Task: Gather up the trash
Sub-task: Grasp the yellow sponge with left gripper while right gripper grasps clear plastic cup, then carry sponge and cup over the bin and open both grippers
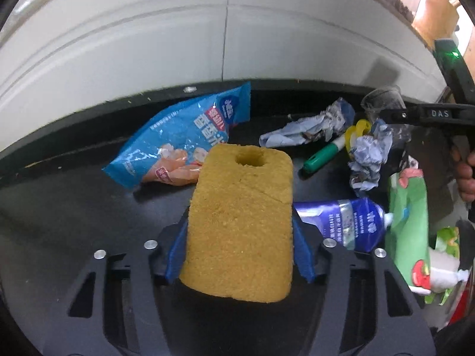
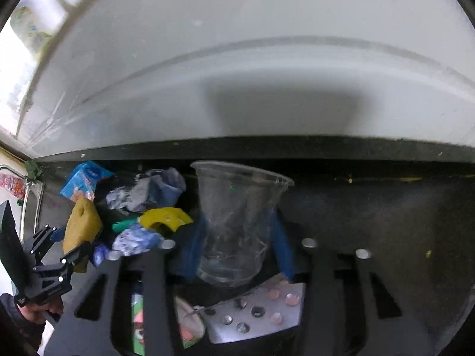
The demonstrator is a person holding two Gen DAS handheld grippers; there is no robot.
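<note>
A yellow sponge (image 1: 240,225) is gripped between the blue pads of the left claw (image 1: 240,237), above the black worktop (image 1: 74,201); a round hole near its far end is shown only in the left wrist view. A clear cup (image 2: 237,225) is gripped upright by the right claw (image 2: 237,237), its rim toward the white wall (image 2: 237,59). In the left wrist view alone a blue tube (image 1: 341,222) is seen just beside the sponge, with a green packet (image 1: 411,222) right of it. In the right wrist view alone a blister pack (image 2: 258,311) is seen under the cup. A blue bag (image 1: 181,139), crumpled paper (image 1: 311,127), a green marker (image 1: 323,155) and a yellow piece (image 2: 164,219) are seen lying near one another on the worktop.
</note>
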